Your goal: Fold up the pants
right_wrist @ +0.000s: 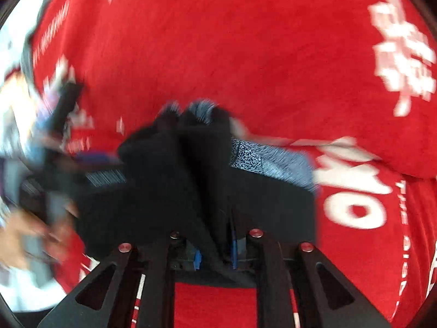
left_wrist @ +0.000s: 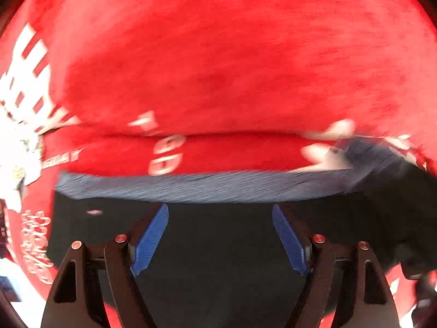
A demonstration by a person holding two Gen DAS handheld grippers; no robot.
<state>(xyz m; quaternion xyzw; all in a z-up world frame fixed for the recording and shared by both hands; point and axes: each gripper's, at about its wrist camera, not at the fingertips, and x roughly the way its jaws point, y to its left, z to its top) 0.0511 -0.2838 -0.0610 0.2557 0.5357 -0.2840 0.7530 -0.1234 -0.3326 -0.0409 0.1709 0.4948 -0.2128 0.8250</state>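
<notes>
The black pants (left_wrist: 218, 246) lie on a red cloth, with their grey-blue patterned waistband (left_wrist: 204, 186) across the middle of the left wrist view. My left gripper (left_wrist: 220, 235) hangs over the black fabric. It is open, with its blue pads (left_wrist: 150, 240) wide apart and nothing pinched between them. In the right wrist view a bunch of black pants fabric (right_wrist: 174, 169) rises from between the fingers. My right gripper (right_wrist: 215, 251) is shut on that fabric, with its blue pads (right_wrist: 197, 259) close together. The waistband (right_wrist: 267, 161) shows to the right of the bunch.
A red cloth (left_wrist: 218, 54) with white lettering (right_wrist: 355, 186) covers the surface under the pants. At the far left edge of the right wrist view there is a blurred hand (right_wrist: 16, 232) and a dark blurred object (right_wrist: 65, 104). A pale area (left_wrist: 16, 147) lies beyond the cloth's left edge.
</notes>
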